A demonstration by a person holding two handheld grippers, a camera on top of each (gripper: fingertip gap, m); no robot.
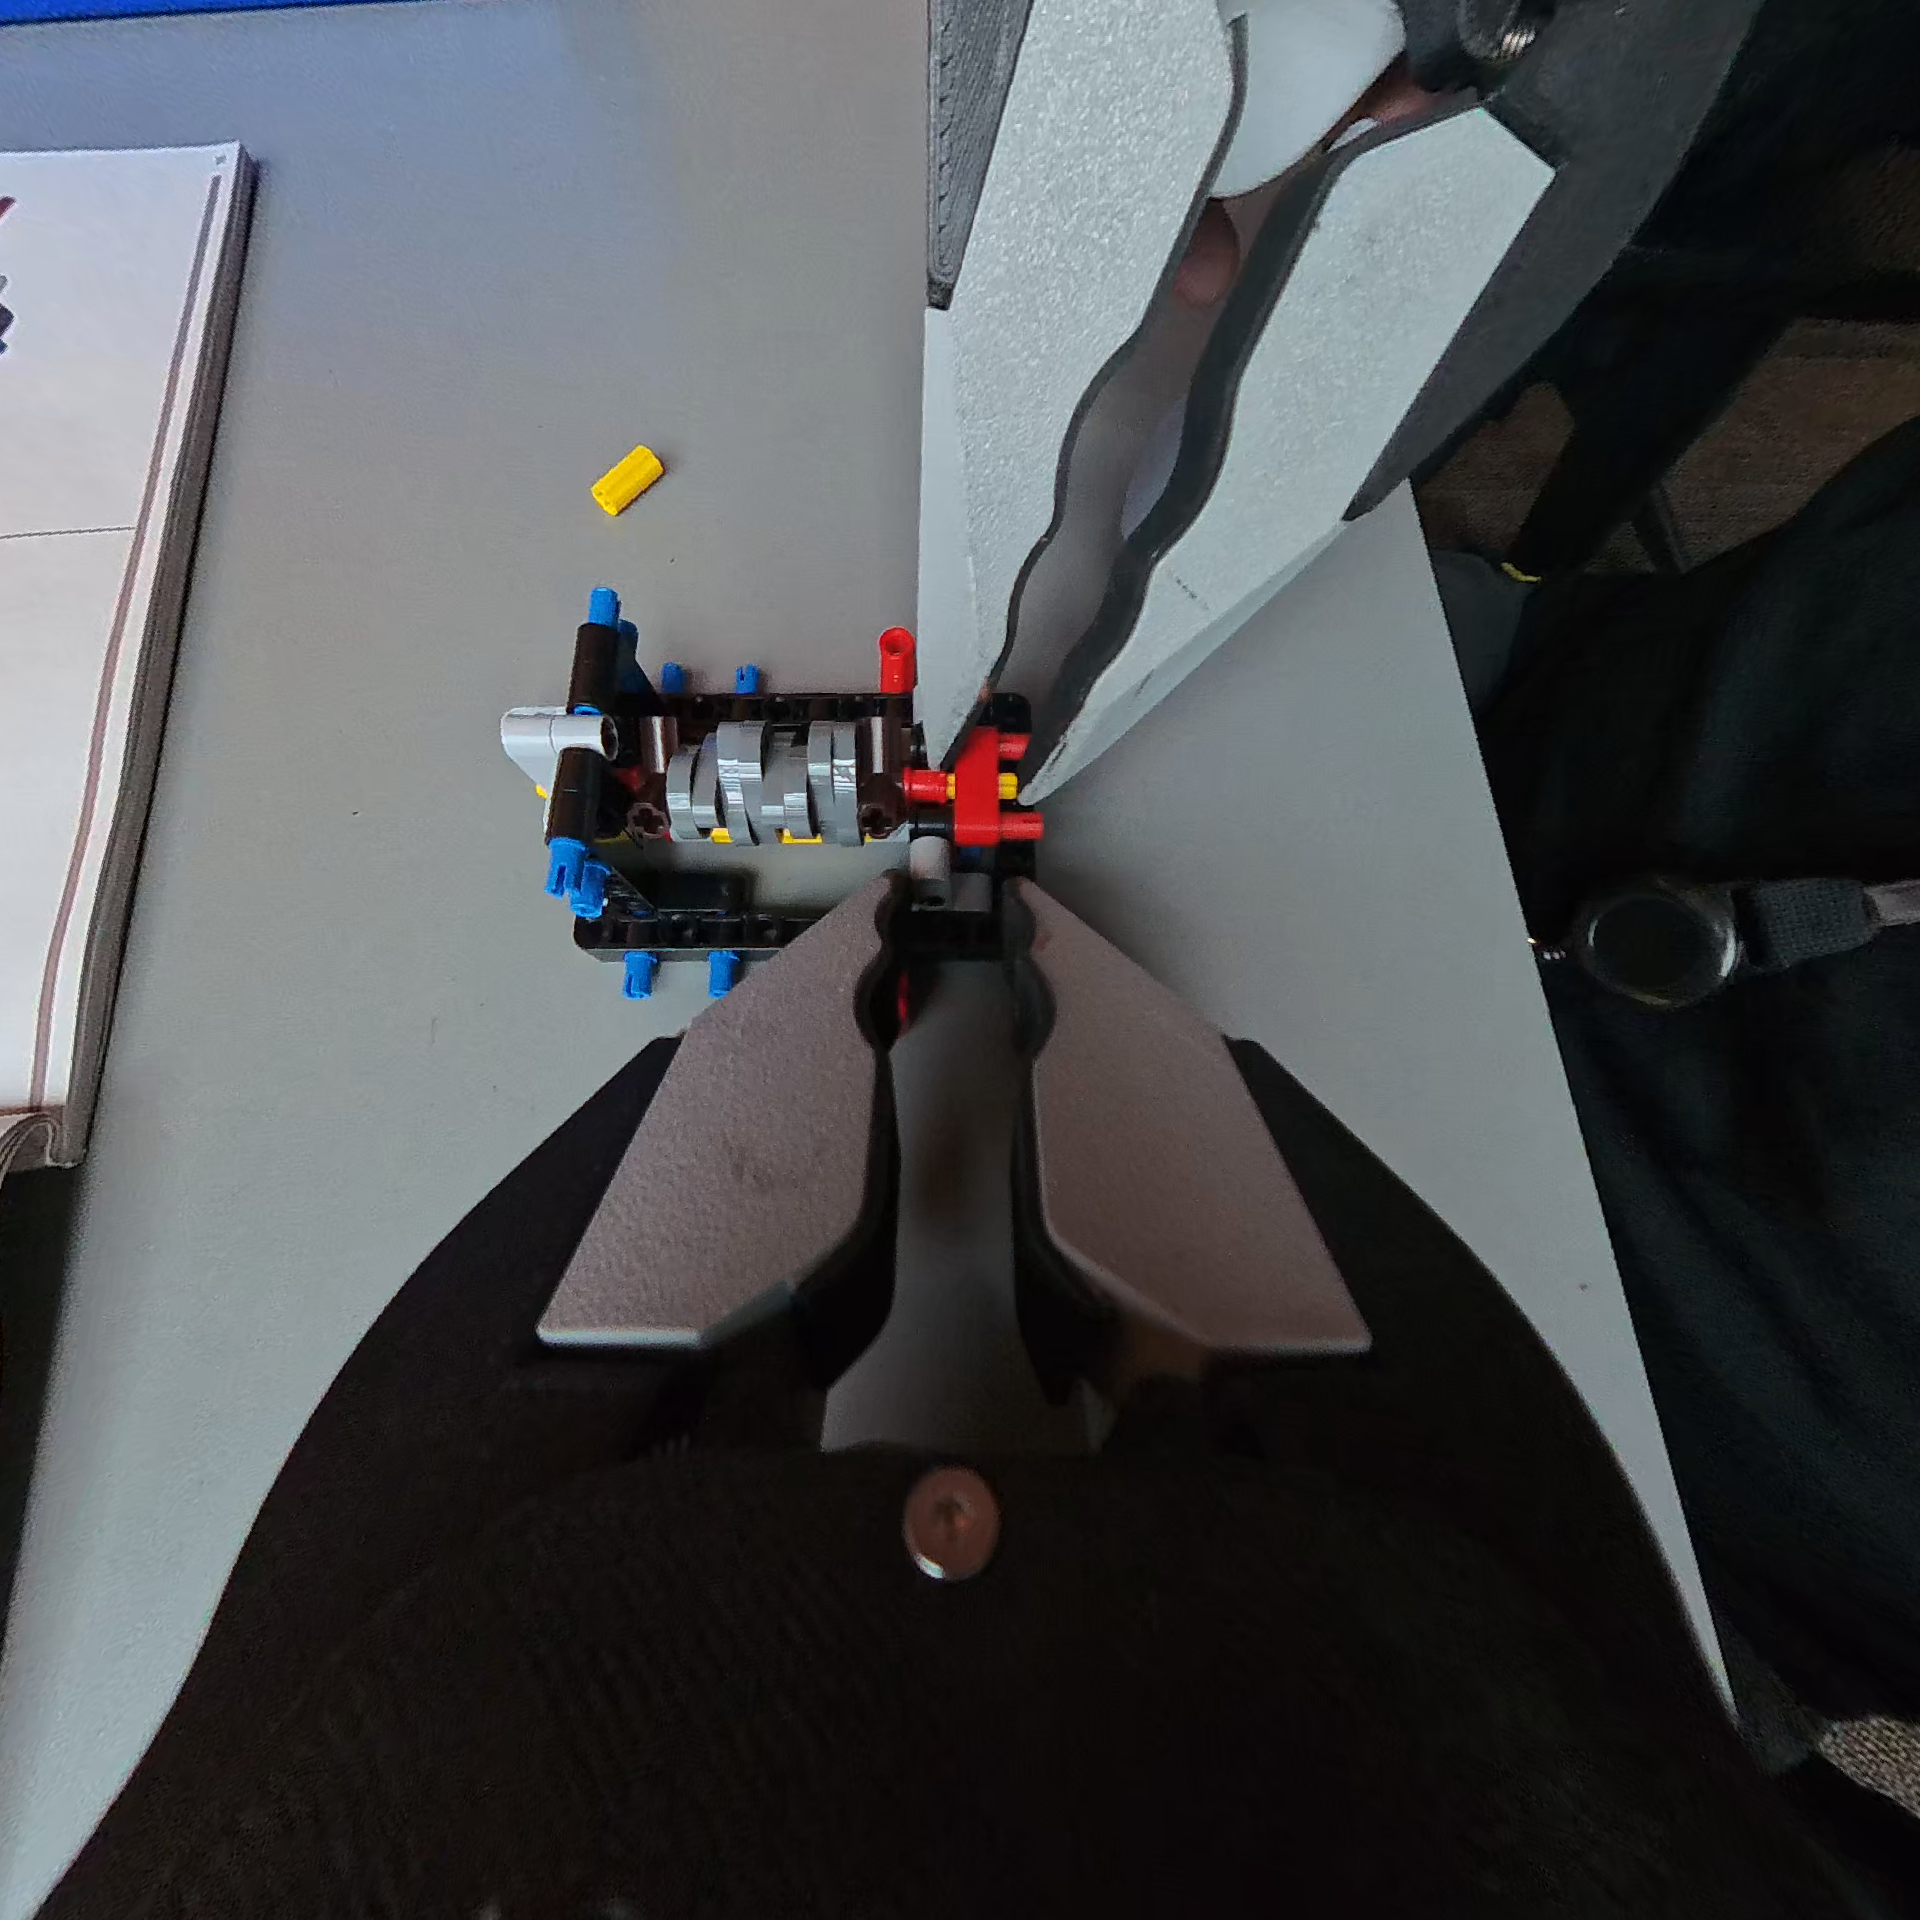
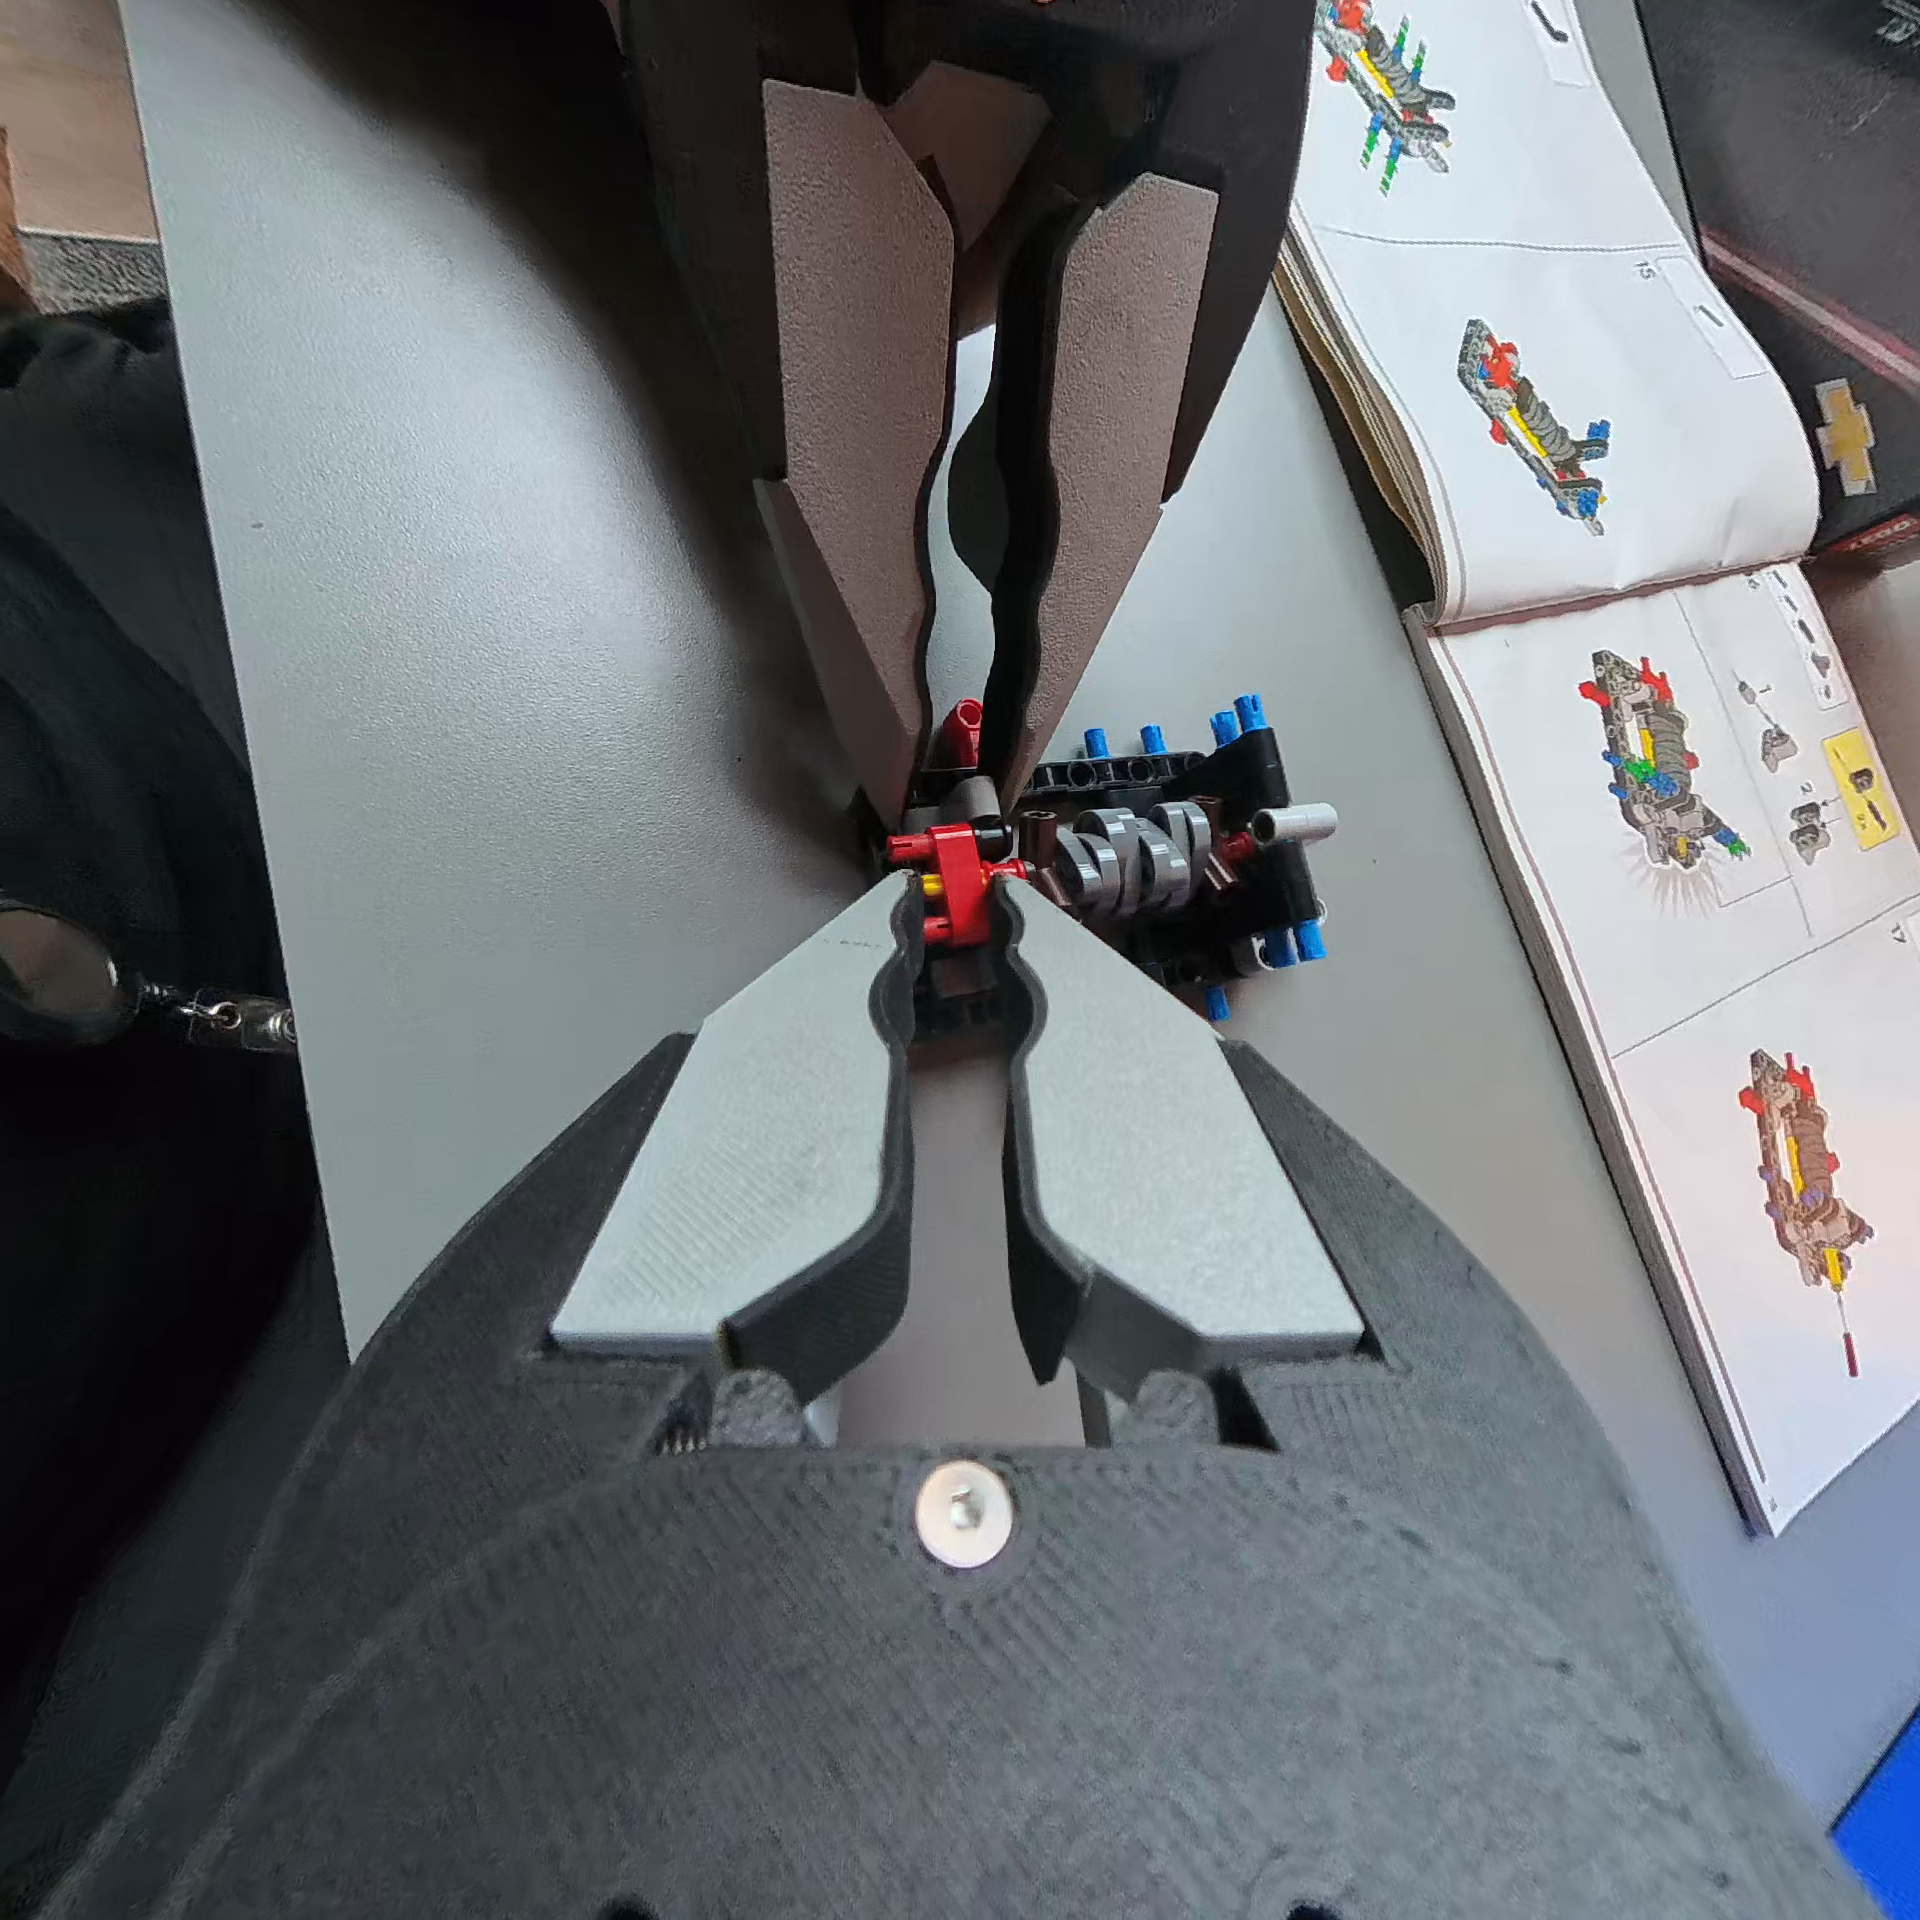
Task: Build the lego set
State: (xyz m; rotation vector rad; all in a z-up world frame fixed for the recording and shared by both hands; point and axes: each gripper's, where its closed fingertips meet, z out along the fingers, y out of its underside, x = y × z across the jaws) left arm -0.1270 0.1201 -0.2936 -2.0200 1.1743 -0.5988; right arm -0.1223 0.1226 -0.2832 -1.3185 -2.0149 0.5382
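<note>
The part-built black-framed lego assembly with grey spiral gears and blue pins (image 1: 758,800) lay on the grey tabletop (image 1: 416,416). The left gripper (image 1: 951,894) pinched the black end of the frame, fingers nearly closed. The right gripper (image 2: 956,883) clamped the red connector block (image 2: 958,868) at the same end (fingers narrowly parted around it). A loose yellow cylindrical piece (image 1: 627,480) sat apart; the open instruction booklet (image 2: 1621,831) lay beside the assembly.

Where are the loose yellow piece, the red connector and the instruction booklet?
loose yellow piece (image 1: 627,480): left wrist view, its middle.
red connector (image 2: 958,871): right wrist view, its flat face.
instruction booklet (image 2: 1621,914): right wrist view, open lower page.
</note>
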